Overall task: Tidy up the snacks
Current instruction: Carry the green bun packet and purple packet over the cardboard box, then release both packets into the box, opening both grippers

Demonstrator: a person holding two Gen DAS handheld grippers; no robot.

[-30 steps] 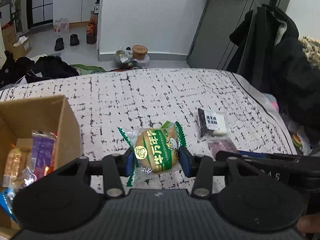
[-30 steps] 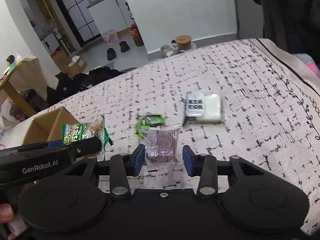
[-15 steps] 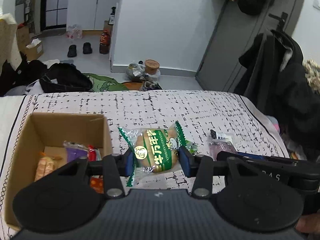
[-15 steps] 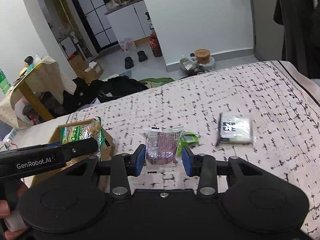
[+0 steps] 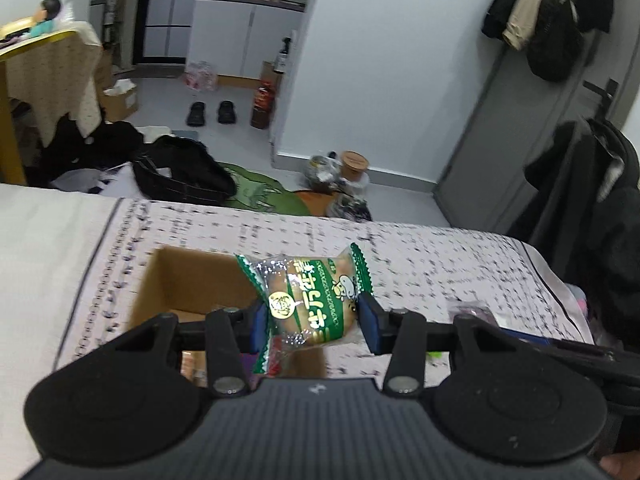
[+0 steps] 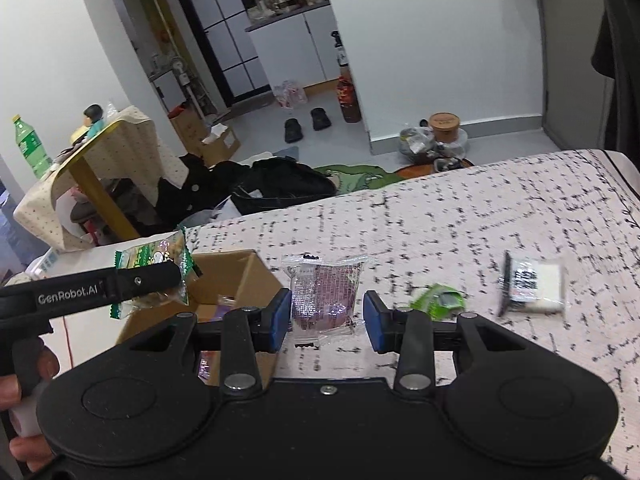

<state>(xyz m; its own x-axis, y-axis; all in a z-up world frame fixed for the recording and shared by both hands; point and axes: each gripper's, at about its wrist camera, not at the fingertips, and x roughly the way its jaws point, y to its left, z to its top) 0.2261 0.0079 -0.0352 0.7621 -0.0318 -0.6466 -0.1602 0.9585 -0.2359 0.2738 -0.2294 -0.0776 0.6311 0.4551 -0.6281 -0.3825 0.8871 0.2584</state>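
— Grippers, status? Left gripper (image 5: 314,314) is clamped on the green bun packet (image 5: 310,300), held above the cardboard box (image 5: 188,280).

— Right gripper (image 6: 325,320)? Clamped on the purple snack packet (image 6: 323,292), lifted off the bedspread (image 6: 500,220), just beside the box.

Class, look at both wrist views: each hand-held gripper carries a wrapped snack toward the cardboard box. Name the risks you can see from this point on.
1. The left hand-held gripper pinches the green bun packet by its slippery wrapper; it could slip before it is over the cardboard box.
2. The purple snack in the right hand-held gripper looks lightly gripped and may drop onto the bedspread.
3. Both grippers head for one small box and could collide.
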